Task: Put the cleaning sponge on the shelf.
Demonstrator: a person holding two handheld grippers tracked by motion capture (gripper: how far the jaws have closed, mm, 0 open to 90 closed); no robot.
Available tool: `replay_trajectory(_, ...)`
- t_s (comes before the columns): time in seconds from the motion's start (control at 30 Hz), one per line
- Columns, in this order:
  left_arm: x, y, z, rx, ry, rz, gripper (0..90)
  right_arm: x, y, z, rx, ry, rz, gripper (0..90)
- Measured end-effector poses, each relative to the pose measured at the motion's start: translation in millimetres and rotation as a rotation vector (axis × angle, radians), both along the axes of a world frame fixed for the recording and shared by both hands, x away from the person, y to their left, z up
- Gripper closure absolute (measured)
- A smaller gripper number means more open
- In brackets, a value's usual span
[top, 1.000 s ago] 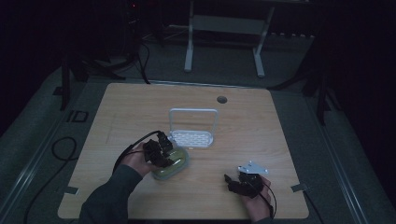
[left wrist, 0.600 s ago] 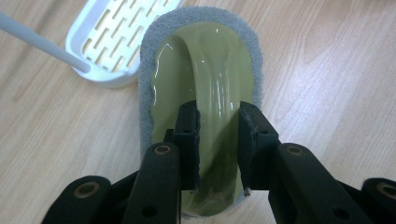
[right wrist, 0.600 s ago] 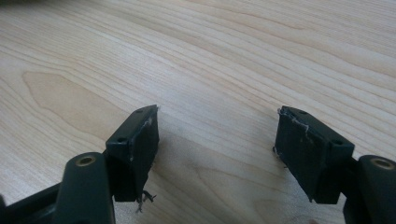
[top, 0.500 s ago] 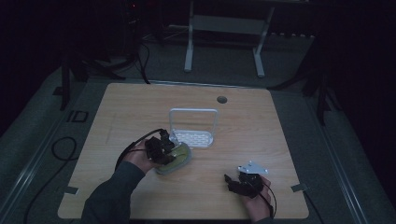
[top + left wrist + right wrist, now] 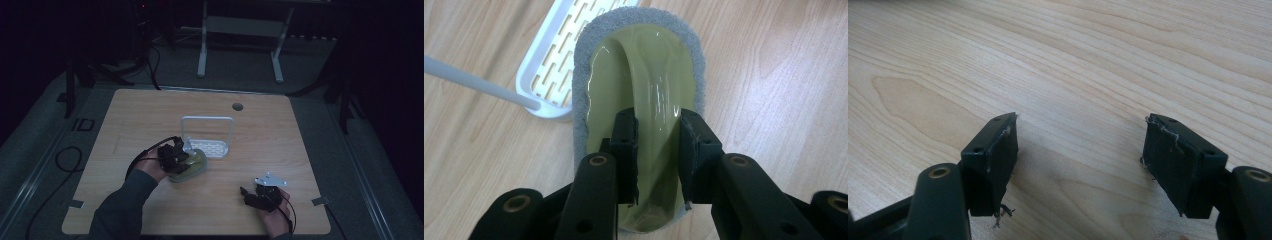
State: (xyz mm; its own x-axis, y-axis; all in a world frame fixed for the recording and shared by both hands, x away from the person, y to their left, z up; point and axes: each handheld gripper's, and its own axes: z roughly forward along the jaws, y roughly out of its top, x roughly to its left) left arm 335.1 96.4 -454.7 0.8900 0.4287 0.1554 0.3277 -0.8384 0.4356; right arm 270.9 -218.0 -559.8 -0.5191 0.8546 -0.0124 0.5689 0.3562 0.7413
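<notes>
An olive-green scrubber with a grey pad rim lies on the wooden table, its far end against a white slotted tray. My left gripper is shut on the raised ridge of the scrubber, one jaw on each side. In the high view, the left gripper and scrubber sit just in front of the tray. My right gripper is near the table's front right. It stands open just above bare wood, with nothing between its jaws.
The tray has a tall white loop handle standing upright at its back. A round cable hole is at the table's far edge. A black cable trails from the left gripper. Beyond the table stand dark stands and a white frame.
The left gripper and the scrubber have shifted slightly toward the tray. The right gripper has stayed put.
</notes>
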Motion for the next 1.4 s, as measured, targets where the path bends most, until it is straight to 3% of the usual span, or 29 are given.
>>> replay_trajectory(0.47,5.6,-6.6,7.5,0.007,-0.049,-0.050,71.9,-0.1,0.1,0.0,0.000,0.002,0.000,29.5)
replay_trajectory(0.8,12.0,-6.5,16.9,0.000,-0.057,-0.051,71.9,-0.1,0.1,0.0,0.001,0.002,0.000,29.4)
replay_trajectory(1.4,25.9,-15.7,31.7,0.031,-0.092,-0.101,71.9,0.0,0.2,0.0,0.001,0.001,0.000,29.4)
